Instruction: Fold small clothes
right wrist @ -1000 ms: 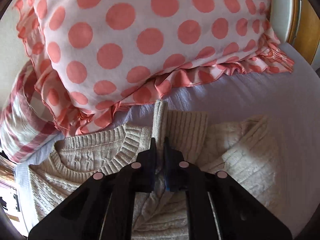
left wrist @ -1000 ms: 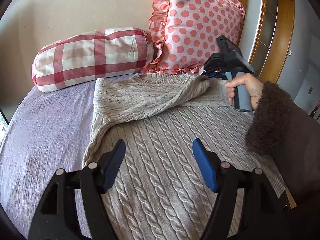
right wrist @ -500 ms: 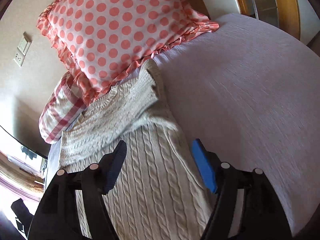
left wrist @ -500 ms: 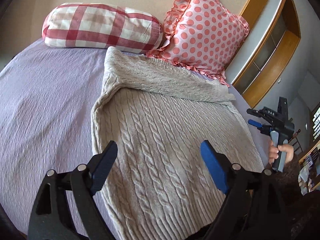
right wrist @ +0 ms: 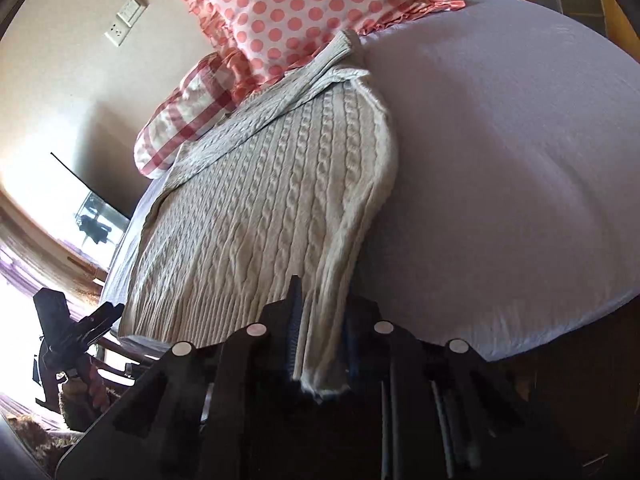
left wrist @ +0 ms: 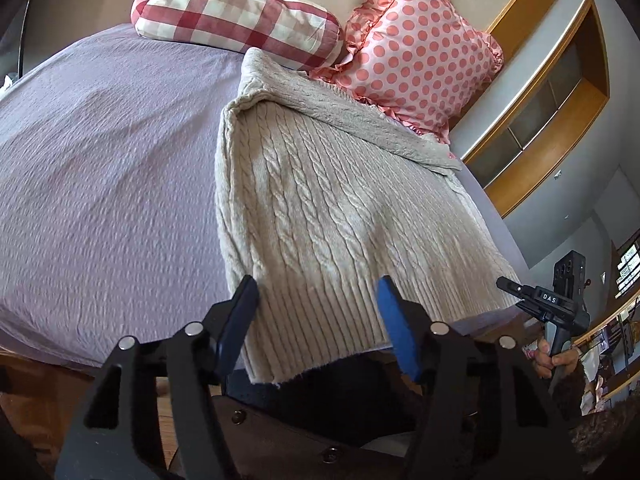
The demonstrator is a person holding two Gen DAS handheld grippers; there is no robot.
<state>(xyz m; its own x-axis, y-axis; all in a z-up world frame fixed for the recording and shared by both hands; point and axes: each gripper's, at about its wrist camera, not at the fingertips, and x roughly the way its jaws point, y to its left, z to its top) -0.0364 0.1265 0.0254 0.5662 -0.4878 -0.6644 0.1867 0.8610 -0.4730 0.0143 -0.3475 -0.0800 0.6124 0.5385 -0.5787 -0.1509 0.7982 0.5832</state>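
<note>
Between the spread left gripper fingers sits the sweater hem on the bed; right gripper fingers straddle its corner, contact unclear; pillows beyond.

left gripper: jaws wide apart | right gripper: jaws apart

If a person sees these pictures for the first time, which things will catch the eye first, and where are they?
The beige cable-knit sweater dominates, lying flat on the lilac bed sheet with a sleeve folded across its top and its hem at the near edge. Behind it, against the wall, sit a pink polka-dot pillow and a red checked bolster. The left gripper is open at the hem; the right gripper has the hem corner between its fingers.
</note>
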